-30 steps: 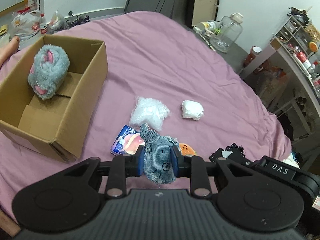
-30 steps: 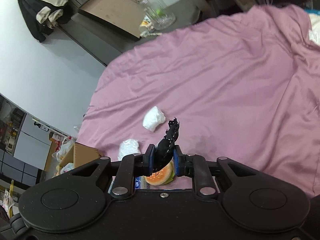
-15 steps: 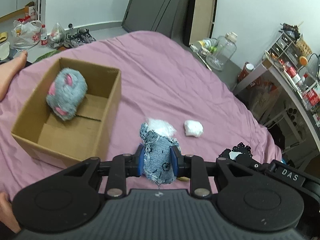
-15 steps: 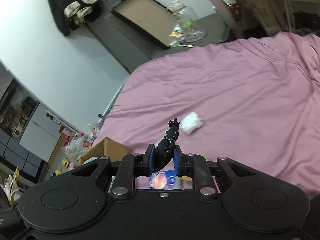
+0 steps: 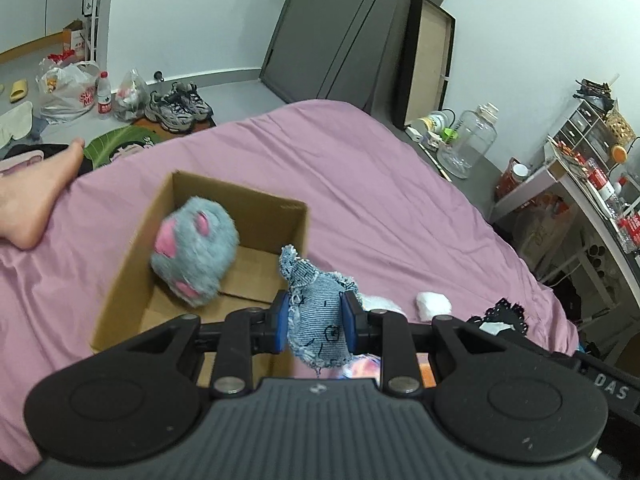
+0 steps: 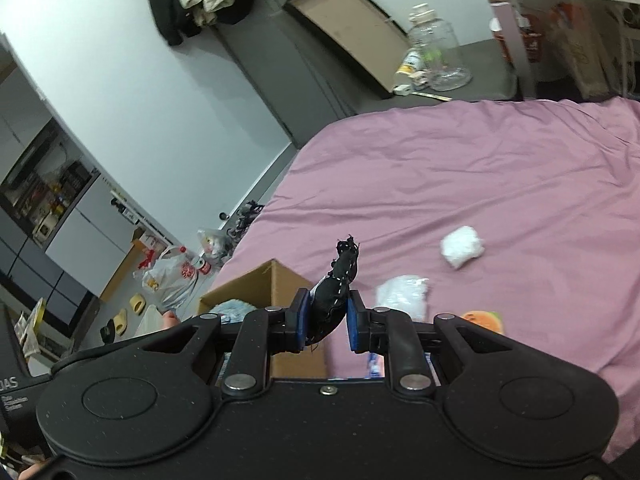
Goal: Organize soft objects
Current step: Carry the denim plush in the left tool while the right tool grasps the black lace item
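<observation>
A: What's in the left gripper point(image 5: 314, 322)?

B: A small frayed blue denim pouch with a stitched face point(image 5: 318, 312), clamped between the blue pads and held up off the bed, in front of the near right corner of the open brown cardboard box point(image 5: 128, 276).

A: And the right gripper point(image 6: 327, 322)?

B: It carries a scrap of black lace fabric point(image 6: 335, 290). The cloth lies against the left pad; a gap shows beside the right pad, so I cannot tell whether the jaws are truly pinching it.

A: Anything in the box?

B: A fluffy grey plush paw with pink pads point(image 5: 194, 250), leaning against the box's left wall, on the cardboard floor.

A: What else is on the bed?

B: On the pink-purple bedsheet point(image 5: 360, 184), right of the box: a white crumpled wad point(image 6: 462, 246), a clear crinkled plastic bag with white filling point(image 6: 402, 294) nearer the box, and an orange and green plush piece point(image 6: 482, 320) just behind the right gripper's body. A second piece of black lace point(image 5: 504, 314) shows at the left camera's right side, near the white wad.

A: Beyond that?

B: A bare foot point(image 5: 32, 204) rests on the sheet left of the box, and a large clear glass jar point(image 5: 468, 146) stands on the floor past the bed.
</observation>
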